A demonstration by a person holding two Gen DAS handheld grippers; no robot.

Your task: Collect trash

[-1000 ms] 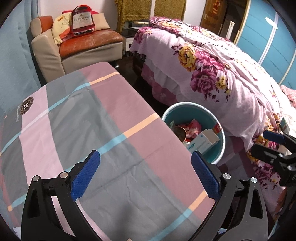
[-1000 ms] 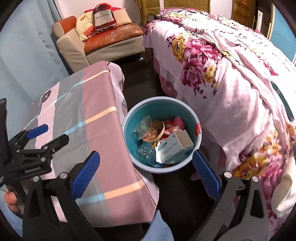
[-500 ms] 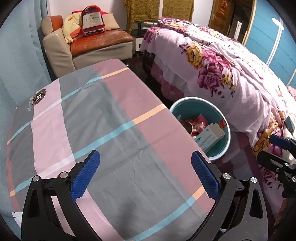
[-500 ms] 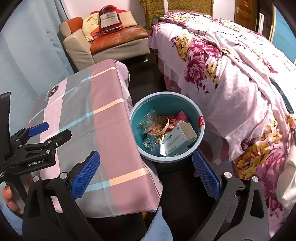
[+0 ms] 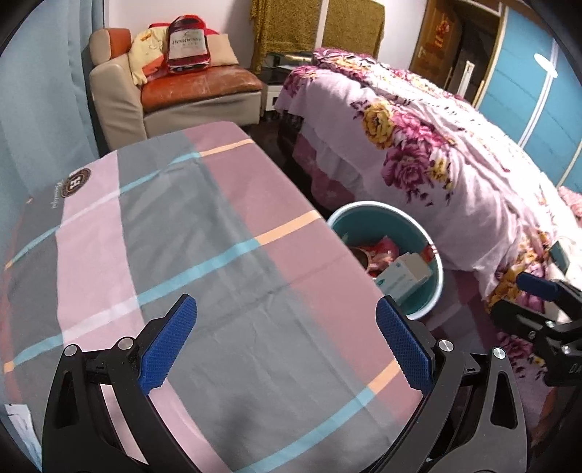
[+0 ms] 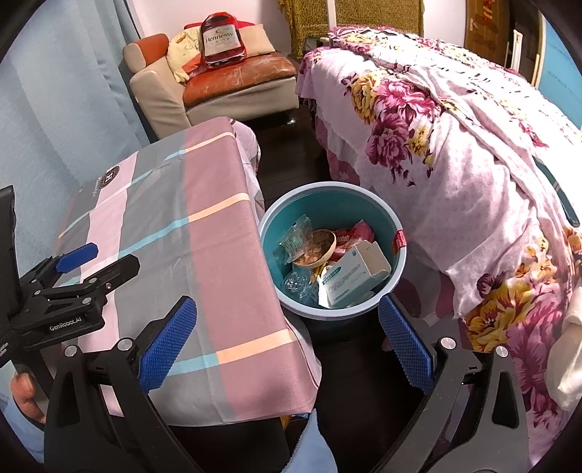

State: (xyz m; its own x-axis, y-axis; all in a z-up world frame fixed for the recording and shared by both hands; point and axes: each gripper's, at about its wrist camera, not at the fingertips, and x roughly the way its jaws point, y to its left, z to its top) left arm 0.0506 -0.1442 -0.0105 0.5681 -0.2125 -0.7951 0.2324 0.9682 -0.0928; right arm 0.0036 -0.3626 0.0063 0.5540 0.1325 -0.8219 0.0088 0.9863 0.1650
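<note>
Before me stands a table (image 5: 225, 276) under a checked pink-and-grey cloth. Beyond it I see a tan armchair (image 5: 174, 98) with an orange seat against the white wall (image 6: 171, 14). A bed (image 6: 454, 152) in flowered pink sheets fills my right, over dark floor (image 6: 291, 160).

We see a table with a striped cloth (image 5: 203, 233) in the middle left. A big flowery bed (image 5: 429, 145) fills the right. At the upper left, a sofa (image 6: 218, 83) holds a red bottle-shaped pillow (image 6: 222, 40).
</note>
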